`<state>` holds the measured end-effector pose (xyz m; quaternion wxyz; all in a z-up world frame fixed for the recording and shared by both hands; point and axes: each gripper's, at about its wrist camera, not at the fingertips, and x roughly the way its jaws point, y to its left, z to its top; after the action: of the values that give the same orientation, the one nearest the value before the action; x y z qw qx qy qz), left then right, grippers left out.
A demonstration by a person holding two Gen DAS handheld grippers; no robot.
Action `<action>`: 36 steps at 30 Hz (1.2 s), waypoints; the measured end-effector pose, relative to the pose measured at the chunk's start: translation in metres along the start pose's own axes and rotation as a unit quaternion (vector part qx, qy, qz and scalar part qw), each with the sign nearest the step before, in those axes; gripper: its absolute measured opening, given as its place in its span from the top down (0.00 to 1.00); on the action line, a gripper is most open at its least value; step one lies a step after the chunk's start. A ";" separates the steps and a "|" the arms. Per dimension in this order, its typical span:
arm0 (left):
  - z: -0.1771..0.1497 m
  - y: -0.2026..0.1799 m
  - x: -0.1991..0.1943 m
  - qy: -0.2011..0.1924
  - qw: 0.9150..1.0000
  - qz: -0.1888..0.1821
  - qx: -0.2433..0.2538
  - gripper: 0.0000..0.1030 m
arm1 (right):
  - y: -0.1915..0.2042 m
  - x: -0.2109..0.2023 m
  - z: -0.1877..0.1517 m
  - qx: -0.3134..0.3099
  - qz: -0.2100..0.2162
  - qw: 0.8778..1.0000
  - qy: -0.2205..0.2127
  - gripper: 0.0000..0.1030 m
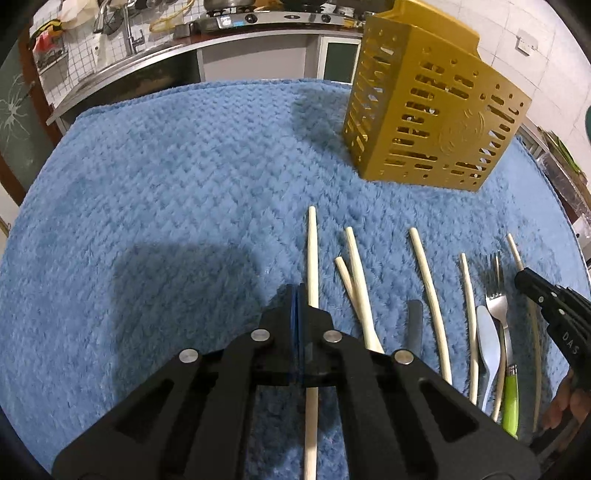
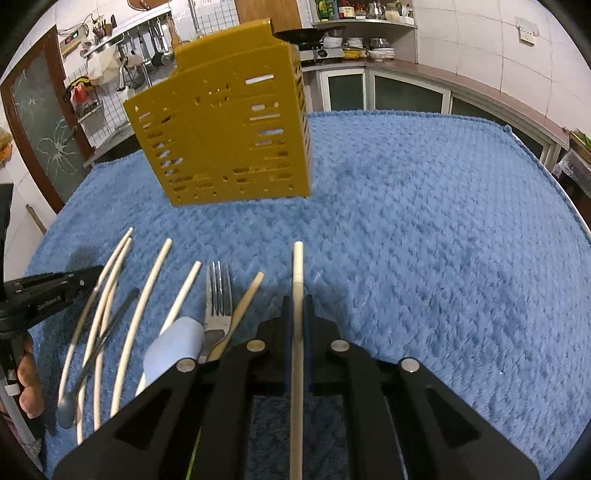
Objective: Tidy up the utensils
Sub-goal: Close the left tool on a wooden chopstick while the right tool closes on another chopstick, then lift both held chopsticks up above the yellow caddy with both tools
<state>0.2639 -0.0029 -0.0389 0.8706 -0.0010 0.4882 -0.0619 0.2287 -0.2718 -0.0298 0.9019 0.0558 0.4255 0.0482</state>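
Pinching a chopstick [image 2: 297, 295], right claw [image 2: 297, 306] — left claw [image 1: 300, 295] pressed together beside another chopstick [image 1: 312, 254].

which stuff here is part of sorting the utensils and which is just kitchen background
Part of the job:
- yellow utensil holder
- loose chopsticks
- fork
- chopstick in the right hand-held gripper

Just lying about:
- blue towel under everything
- stove
- dishes on the shelf
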 end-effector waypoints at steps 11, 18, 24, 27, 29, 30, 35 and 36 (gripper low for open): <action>-0.002 -0.002 -0.010 -0.020 1.000 -0.014 0.009 0.87 | 0.002 0.002 -0.006 0.001 -0.004 1.000 -0.004 0.94; -0.008 -0.007 -0.023 -0.048 0.999 -0.012 0.019 0.79 | -0.001 0.001 -0.007 0.009 0.003 1.000 -0.007 0.94; -0.008 -0.012 -0.015 -0.023 0.999 -0.010 0.036 0.76 | -0.003 0.000 -0.006 0.012 0.006 1.000 -0.008 0.94; -0.008 -0.015 -0.008 -0.013 0.999 -0.010 0.040 0.76 | -0.005 0.001 -0.006 0.016 0.010 1.000 -0.007 0.94; -0.005 -0.016 -0.004 -0.009 0.999 -0.004 0.040 0.77 | -0.005 0.002 -0.006 0.016 0.011 1.000 -0.007 0.94; -0.003 -0.017 -0.001 -0.006 0.999 -0.001 0.040 0.80 | -0.005 0.002 -0.006 0.016 0.010 1.000 -0.006 0.94; 0.009 -0.019 0.006 0.009 0.999 -0.002 0.050 0.86 | 0.001 0.003 -0.004 0.006 -0.003 1.000 -0.001 0.94; 0.012 -0.020 0.008 0.014 0.999 -0.003 0.052 0.89 | 0.003 0.004 -0.003 0.003 -0.007 1.000 0.003 0.94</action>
<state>0.2764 -0.0242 -0.0376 0.8622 0.0433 0.4966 -0.0900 0.2288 -0.2684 -0.0339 0.9009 0.0552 0.4286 0.0411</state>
